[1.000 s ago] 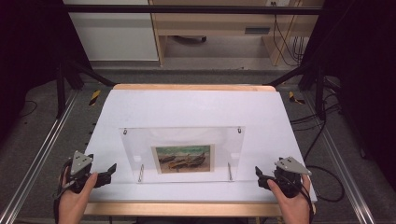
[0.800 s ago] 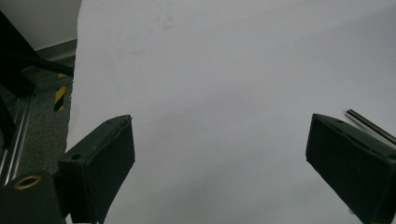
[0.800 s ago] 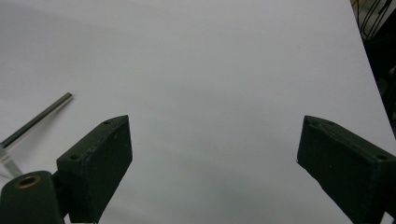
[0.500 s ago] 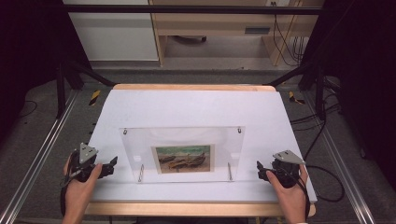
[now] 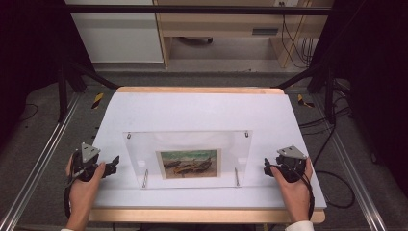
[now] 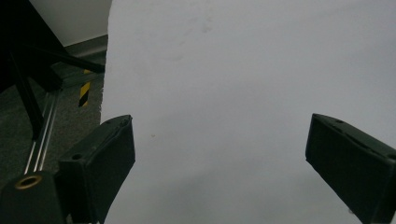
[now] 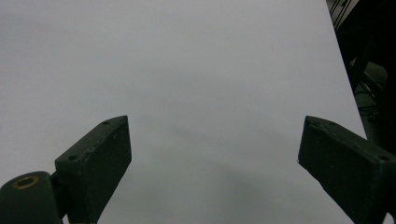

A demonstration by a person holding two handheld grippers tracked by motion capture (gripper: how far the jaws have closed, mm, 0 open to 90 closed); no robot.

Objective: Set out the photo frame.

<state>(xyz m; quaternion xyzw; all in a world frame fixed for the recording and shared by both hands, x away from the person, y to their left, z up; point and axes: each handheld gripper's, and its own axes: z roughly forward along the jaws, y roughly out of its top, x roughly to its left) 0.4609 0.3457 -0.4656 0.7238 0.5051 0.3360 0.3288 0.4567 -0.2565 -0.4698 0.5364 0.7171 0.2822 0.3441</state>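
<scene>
Clear frame [image 5: 187, 159] lies flat at centre of high view, picture [image 5: 188, 163] inside. Left gripper [image 5: 111, 166] at lower left, right gripper [image 5: 267, 167] at lower right, both jaws spread wide, empty (well apart from frame edges). Close in level, grip opposite edges evenly.

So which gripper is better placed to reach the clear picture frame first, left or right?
Left, probably. The left gripper is nearer the frame edge than the right gripper. Both are open and empty.

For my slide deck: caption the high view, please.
Two open hand-held grippers, left gripper and right gripper, flank a clear acrylic picture frame lying on the white-topped table.
</scene>
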